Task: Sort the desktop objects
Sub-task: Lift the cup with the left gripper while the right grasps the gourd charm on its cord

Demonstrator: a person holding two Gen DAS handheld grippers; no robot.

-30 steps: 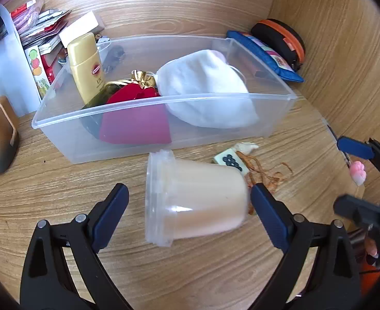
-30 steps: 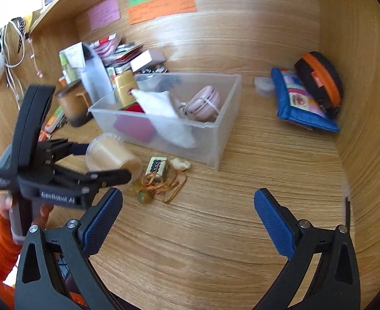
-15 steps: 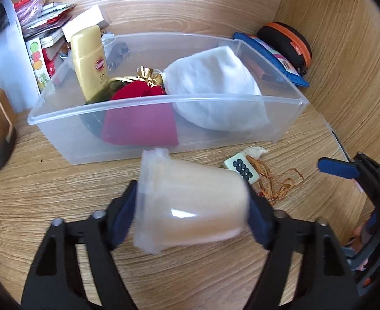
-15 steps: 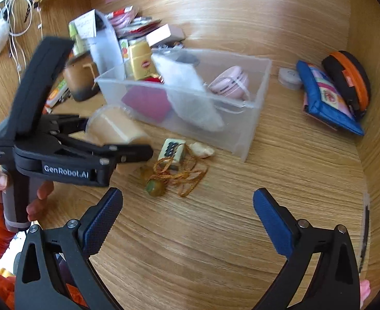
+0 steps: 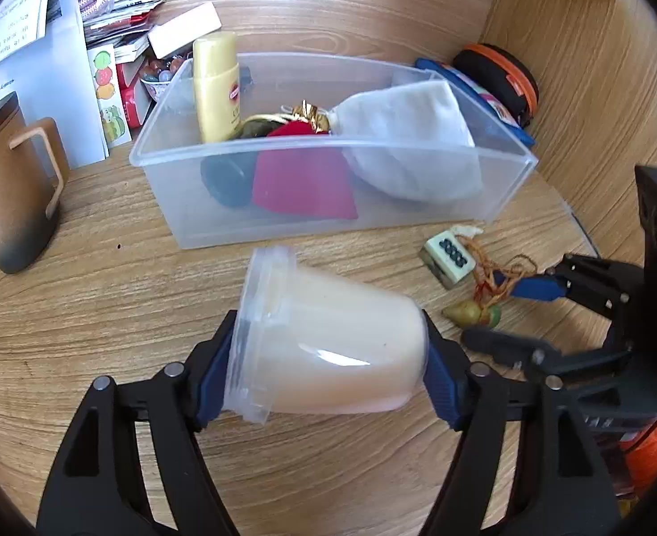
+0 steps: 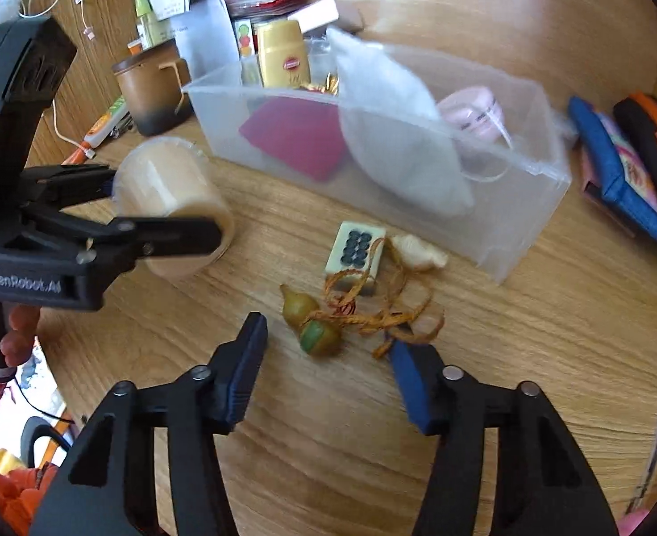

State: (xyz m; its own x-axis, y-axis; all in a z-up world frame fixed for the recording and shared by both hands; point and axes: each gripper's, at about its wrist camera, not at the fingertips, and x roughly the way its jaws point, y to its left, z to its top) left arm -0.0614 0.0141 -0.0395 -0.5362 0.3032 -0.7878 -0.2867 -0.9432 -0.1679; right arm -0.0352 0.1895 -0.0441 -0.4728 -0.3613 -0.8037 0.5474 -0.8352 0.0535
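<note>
Wood-grain table [image 5: 105, 295], left wrist view: left gripper [image 5: 324, 357] pinches a lidded tub [image 5: 328, 344] end to end, on its side before the clear bin [image 5: 328, 187]; yellow bottle [image 5: 217, 85] label unreadable. Right wrist view: right gripper [image 6: 328, 357] closing around a gourd charm [image 6: 313, 326] on orange cord, not yet pinched; left gripper body reads "GenRobot.AI"; tile [image 6: 355, 250] shows dots.

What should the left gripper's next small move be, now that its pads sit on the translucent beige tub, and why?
Probably lift and carry the translucent beige lidded tub toward the clear plastic bin. The left gripper already clamps it end to end, lid against one pad and base against the other, and the bin lies just beyond, already holding other items. The right gripper is closing around the gourd charm, clear of that path.
</note>
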